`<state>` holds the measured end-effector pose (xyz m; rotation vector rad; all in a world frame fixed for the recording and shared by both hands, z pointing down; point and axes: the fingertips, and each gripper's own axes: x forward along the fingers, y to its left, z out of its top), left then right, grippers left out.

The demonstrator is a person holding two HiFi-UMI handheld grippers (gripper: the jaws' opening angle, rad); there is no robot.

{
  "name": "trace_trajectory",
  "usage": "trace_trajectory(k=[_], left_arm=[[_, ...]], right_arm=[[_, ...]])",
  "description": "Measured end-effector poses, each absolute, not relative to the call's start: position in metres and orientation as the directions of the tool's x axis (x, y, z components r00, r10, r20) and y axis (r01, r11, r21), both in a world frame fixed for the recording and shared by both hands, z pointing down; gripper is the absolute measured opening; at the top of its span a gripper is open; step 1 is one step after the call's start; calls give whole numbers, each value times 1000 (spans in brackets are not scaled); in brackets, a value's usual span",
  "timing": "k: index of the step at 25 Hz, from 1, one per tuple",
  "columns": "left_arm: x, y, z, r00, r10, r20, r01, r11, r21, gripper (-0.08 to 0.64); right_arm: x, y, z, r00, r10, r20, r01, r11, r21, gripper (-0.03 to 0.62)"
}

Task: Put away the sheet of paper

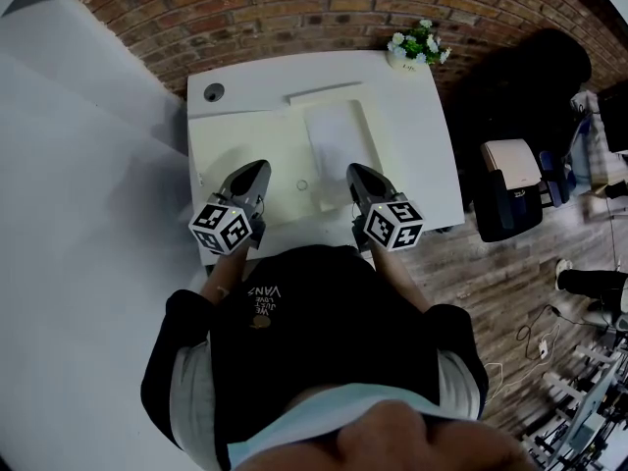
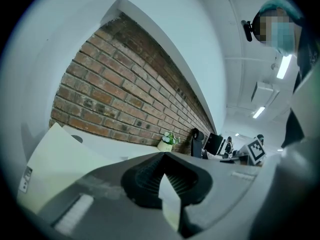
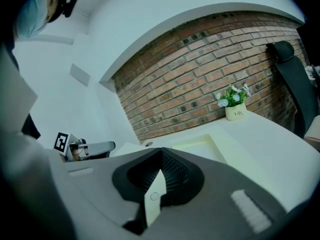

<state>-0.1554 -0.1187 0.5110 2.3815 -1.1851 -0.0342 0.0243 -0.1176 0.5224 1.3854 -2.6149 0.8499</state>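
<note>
A white sheet of paper (image 1: 339,137) lies flat on the right half of a cream folder-like cover (image 1: 240,150) spread over the white desk (image 1: 417,145). A small round snap (image 1: 301,185) sits on the cream cover near its front edge. My left gripper (image 1: 260,168) hovers over the cover's front left part, jaws shut with nothing between them. My right gripper (image 1: 354,171) is held just in front of the sheet's near edge, also shut and empty. In the gripper views the left gripper (image 2: 162,155) and the right gripper (image 3: 161,151) show their ribbed pads pressed together.
A potted plant (image 1: 417,45) stands at the desk's back right corner by the brick wall (image 1: 294,8). A round cable hole (image 1: 213,92) is at the back left. A black chair (image 1: 530,77) and a box-like device (image 1: 510,180) stand to the right.
</note>
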Motion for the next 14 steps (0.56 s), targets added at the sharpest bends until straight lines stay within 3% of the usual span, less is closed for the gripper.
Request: trace_trajectory(k=[14], left_arm=[[-148,-120,513,629,-753,195,-744,-510,432,0]], right_arm=[[30,-120,523,-590,-745,310,-786,443,-431,-3]])
